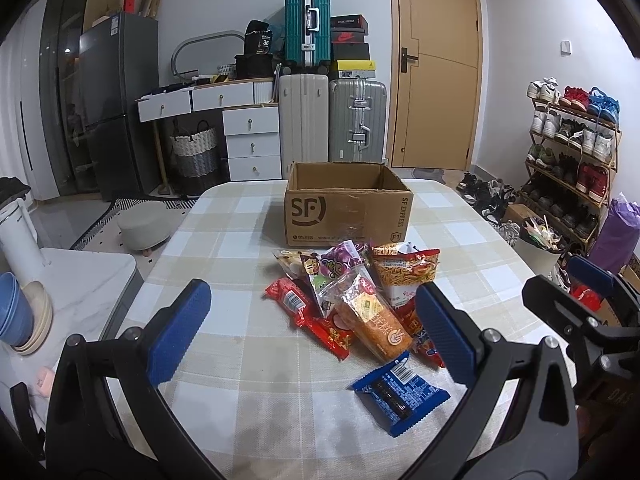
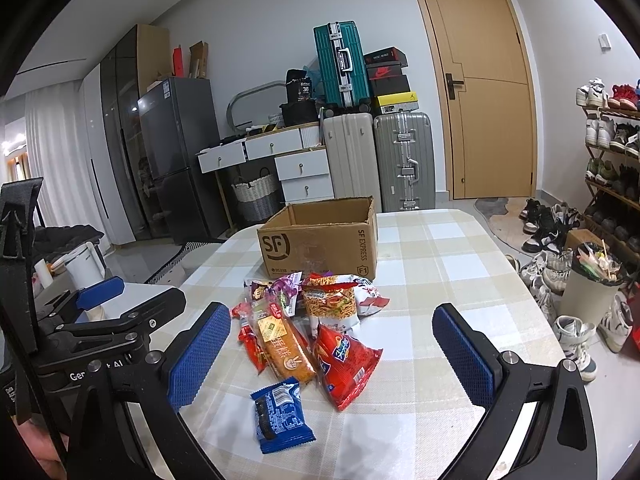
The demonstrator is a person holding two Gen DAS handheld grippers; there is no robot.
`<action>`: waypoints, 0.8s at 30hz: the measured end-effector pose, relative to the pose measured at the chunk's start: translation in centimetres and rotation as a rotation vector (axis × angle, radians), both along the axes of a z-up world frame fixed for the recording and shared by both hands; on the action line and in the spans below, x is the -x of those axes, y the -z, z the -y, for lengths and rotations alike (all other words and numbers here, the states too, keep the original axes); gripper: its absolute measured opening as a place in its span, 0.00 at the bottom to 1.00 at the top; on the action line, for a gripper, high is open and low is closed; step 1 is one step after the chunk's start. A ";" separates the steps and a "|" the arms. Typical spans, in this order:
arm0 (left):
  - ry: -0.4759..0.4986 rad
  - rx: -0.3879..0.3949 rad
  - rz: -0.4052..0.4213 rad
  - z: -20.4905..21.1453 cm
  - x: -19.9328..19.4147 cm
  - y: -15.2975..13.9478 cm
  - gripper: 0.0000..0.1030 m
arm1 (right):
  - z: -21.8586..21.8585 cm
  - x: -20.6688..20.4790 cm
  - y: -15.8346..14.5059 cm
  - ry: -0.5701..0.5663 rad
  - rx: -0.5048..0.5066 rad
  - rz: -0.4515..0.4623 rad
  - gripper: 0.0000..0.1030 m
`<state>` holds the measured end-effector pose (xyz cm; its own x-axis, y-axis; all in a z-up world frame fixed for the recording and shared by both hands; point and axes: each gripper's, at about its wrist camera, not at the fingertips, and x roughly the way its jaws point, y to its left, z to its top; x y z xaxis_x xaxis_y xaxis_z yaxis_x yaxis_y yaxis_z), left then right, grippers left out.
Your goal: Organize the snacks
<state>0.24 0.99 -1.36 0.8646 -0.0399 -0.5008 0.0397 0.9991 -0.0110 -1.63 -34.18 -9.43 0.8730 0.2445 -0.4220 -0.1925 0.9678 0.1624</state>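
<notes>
A heap of snack packets [image 1: 352, 292] [image 2: 308, 316] lies on the checked tablecloth in front of an open cardboard box [image 1: 347, 204] [image 2: 320, 240]. Nearest me is a blue cookie packet [image 1: 400, 396] [image 2: 282, 416], then an orange cake bar [image 1: 372, 320] [image 2: 284, 344], red packets [image 2: 346, 364] and a noodle bag [image 1: 404, 272] [image 2: 330, 300]. My left gripper [image 1: 312, 328] hangs open above the table, short of the heap. My right gripper [image 2: 332, 360] is open too, its fingers either side of the near packets, holding nothing. Each gripper shows at the other view's edge.
The table [image 1: 240, 360] ends close on the left, where bowls [image 1: 24, 320] and a white kettle [image 2: 86, 266] stand on a side counter. Right of the table are a shoe rack [image 1: 572, 152], loose shoes and a bin [image 2: 588, 292]. Suitcases and drawers stand behind.
</notes>
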 end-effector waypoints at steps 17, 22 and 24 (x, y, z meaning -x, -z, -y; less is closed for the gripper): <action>-0.022 -0.011 -0.005 0.0 0.2 0.1 0.99 | -0.1 0.2 0.0 -0.004 -0.002 -0.001 1.00; -0.020 -0.011 -0.007 0.0 0.2 0.3 0.99 | 0.0 0.1 0.0 -0.006 -0.003 -0.002 1.00; -0.021 -0.012 -0.008 0.0 0.2 0.4 0.99 | 0.0 0.2 0.0 -0.015 -0.010 0.001 1.00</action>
